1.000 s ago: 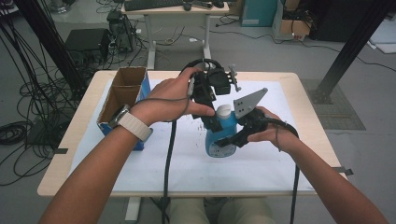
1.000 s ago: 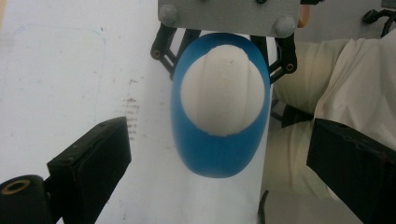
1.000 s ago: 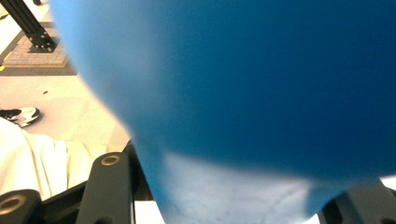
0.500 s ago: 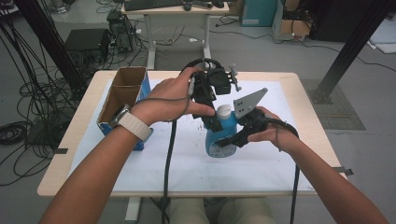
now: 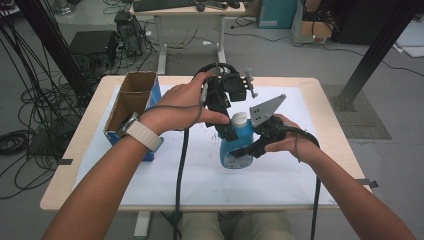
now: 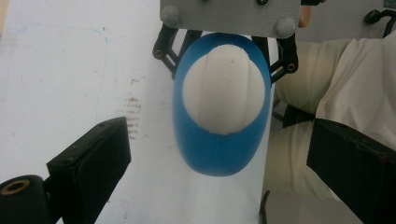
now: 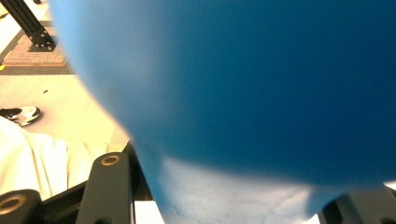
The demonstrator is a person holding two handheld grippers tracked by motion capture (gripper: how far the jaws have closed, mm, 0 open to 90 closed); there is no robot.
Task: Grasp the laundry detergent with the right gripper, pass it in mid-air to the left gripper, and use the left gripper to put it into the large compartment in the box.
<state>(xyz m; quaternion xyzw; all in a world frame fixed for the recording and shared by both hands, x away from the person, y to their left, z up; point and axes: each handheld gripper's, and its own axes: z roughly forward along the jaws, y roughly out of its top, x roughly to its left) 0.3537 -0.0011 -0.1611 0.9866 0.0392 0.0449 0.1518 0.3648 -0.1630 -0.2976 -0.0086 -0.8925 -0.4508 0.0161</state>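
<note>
Blue bottle with a white cap stands upright near the counter's middle, clamped around its body by the right claw. Left claw hangs spread wide above the cap, not touching. Cardboard box sits at the left edge.

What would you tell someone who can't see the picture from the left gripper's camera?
Looking straight down on a blue bottle with a white cap, which sits between the left gripper's two black jaws, spread wide and not touching it. The right gripper holds the bottle from the far side, over a white table cover.
</note>
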